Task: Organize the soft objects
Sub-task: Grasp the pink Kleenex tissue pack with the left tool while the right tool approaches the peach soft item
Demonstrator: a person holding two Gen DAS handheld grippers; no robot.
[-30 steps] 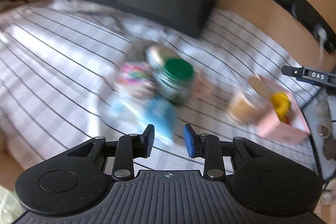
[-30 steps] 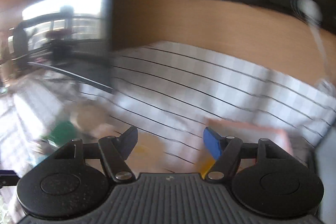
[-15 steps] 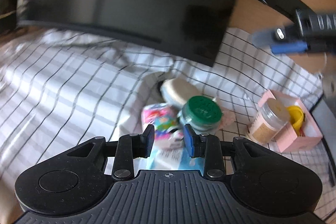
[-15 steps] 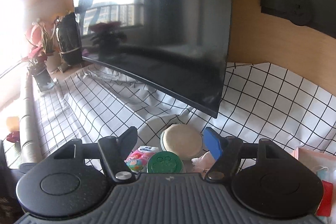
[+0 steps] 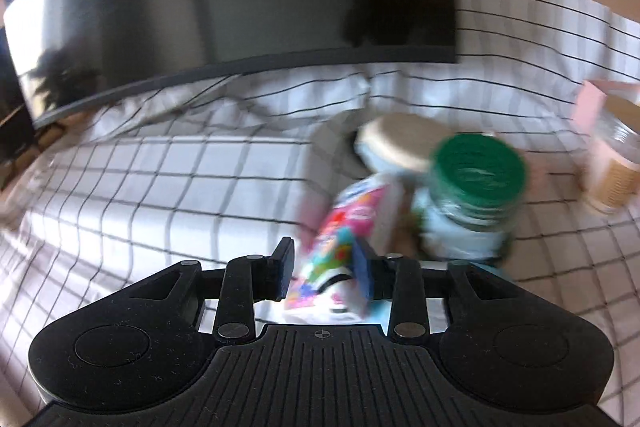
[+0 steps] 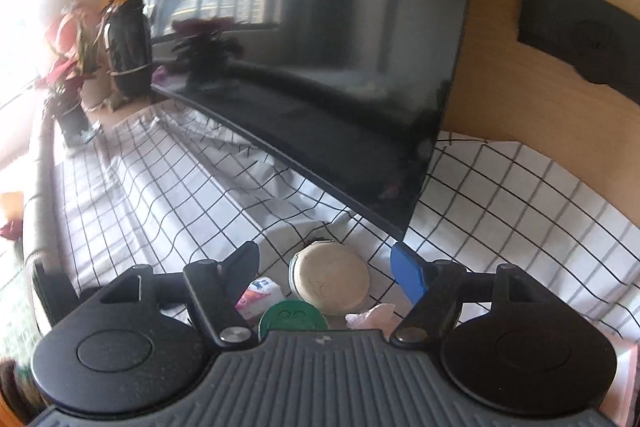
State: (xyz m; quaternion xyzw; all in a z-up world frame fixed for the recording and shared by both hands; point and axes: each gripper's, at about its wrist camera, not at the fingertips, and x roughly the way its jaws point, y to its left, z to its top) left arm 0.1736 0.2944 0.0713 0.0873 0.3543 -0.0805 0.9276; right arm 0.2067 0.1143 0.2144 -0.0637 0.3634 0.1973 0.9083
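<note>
L tongs (image 5: 324, 273) narrow – astride colourful tissue pack (image 5: 340, 239), grip unclear | pack soft, light – pinch mid-body | R tongs (image 6: 326, 273) wide, empty

Whole surface is covered with a rumpled white checked cloth (image 6: 168, 187), black grid lines. Just ahead of the right jaws there's a cream-lidded tin (image 6: 330, 277), with a green-lidded jar (image 6: 292, 319) nearer in, and a colourful soft packet (image 6: 258, 297) toward the left finger. A pale pink crumpled bit (image 6: 370, 319) lies toward the right finger. Big dark TV (image 6: 320, 47) stands further back.
</note>
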